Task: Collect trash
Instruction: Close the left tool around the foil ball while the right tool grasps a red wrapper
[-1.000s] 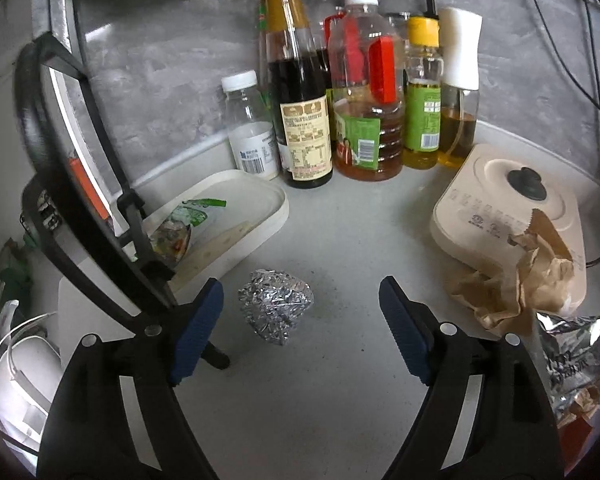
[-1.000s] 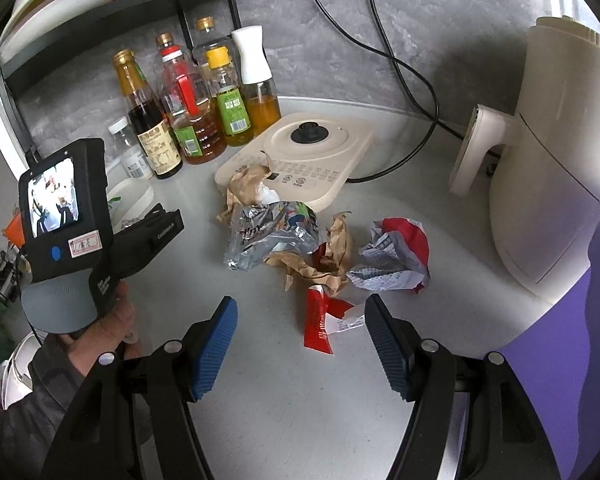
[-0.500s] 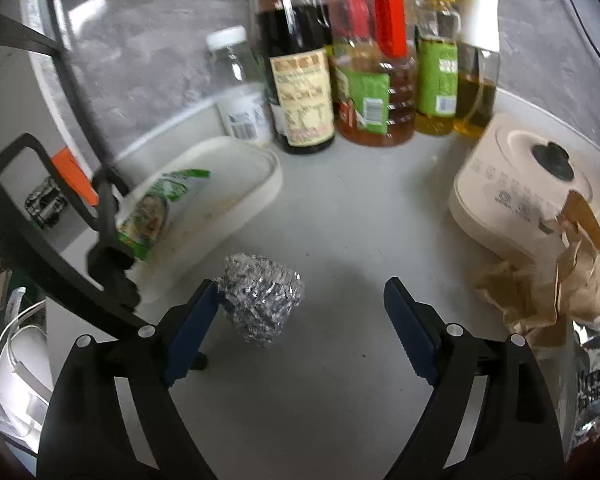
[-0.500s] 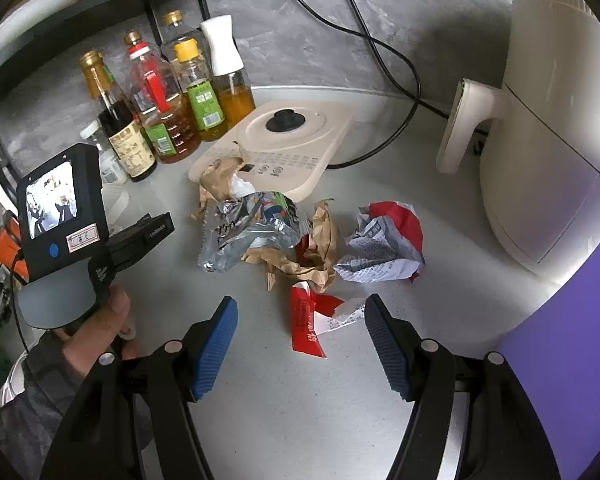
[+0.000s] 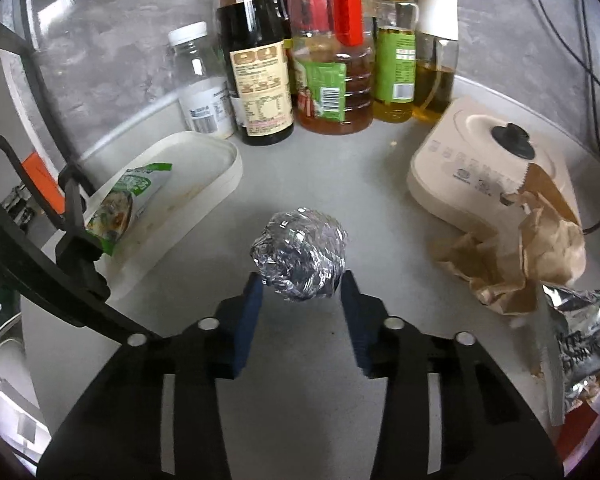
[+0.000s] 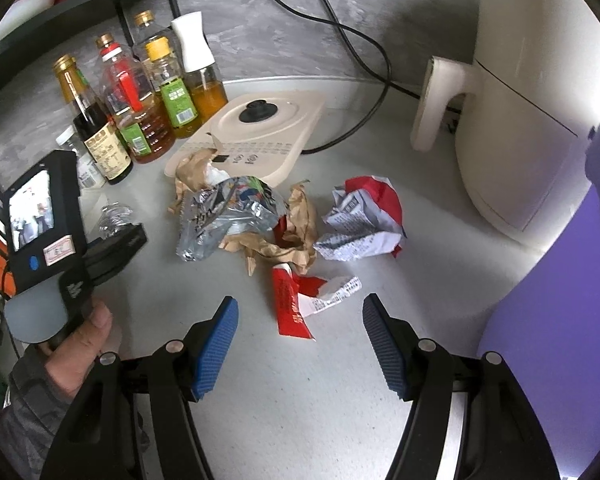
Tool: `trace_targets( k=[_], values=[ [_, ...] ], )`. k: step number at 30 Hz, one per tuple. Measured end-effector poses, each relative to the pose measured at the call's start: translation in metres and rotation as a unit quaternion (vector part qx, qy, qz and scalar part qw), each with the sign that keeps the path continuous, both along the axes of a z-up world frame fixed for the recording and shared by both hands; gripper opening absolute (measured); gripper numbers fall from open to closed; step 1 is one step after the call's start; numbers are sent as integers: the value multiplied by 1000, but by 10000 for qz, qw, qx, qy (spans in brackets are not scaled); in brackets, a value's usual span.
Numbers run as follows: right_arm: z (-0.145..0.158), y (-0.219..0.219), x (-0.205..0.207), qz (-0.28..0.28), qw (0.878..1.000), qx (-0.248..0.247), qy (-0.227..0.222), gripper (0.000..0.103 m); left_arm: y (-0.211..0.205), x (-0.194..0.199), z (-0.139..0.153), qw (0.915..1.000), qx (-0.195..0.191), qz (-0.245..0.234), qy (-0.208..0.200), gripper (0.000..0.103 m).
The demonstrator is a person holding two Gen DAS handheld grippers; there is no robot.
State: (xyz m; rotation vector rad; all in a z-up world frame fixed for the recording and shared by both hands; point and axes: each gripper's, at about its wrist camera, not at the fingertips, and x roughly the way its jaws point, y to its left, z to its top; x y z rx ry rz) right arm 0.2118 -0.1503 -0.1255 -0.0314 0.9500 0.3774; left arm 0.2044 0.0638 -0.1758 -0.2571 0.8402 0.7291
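Grey speckled countertop (image 5: 324,184) carries the crumpled silver foil ball (image 5: 300,254) right between the blue pads of the closing left gripper (image 5: 302,280), while the open, empty right gripper (image 6: 300,312) hangs farther away near the torn red wrapper (image 6: 296,300).

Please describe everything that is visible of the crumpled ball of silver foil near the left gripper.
The crumpled ball of silver aluminium foil is roughly round, with many shiny creases and dark folds. It sits on the pale grey countertop, between the blue pads of the left gripper, whose jaws are closing on it; both pads appear to press its lower sides. It lies apart from the white oval tray on one side and the crumpled brown paper on the other. Its underside is hidden.
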Motion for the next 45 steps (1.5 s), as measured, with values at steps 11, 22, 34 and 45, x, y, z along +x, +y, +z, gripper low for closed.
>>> trace_targets(
  k=[11, 22, 34, 45],
  values=[
    [-13, 6, 6, -115, 9997, -8, 195, 60, 1, -9, 0, 9998, -187, -26, -12, 70],
    [-16, 9, 11, -192, 9995, -68, 256, 61, 10, 3, -4, 9988, -257, 408, 13, 82],
    [-21, 2, 8, -248, 9992, 32, 326, 61, 15, 8, -5, 9970, -191, 752, 53, 44],
    [-22, 4, 9, -165, 9994, 60, 303, 61, 6, -26, -5, 9984, -432, 319, -192, 18]
  ],
)
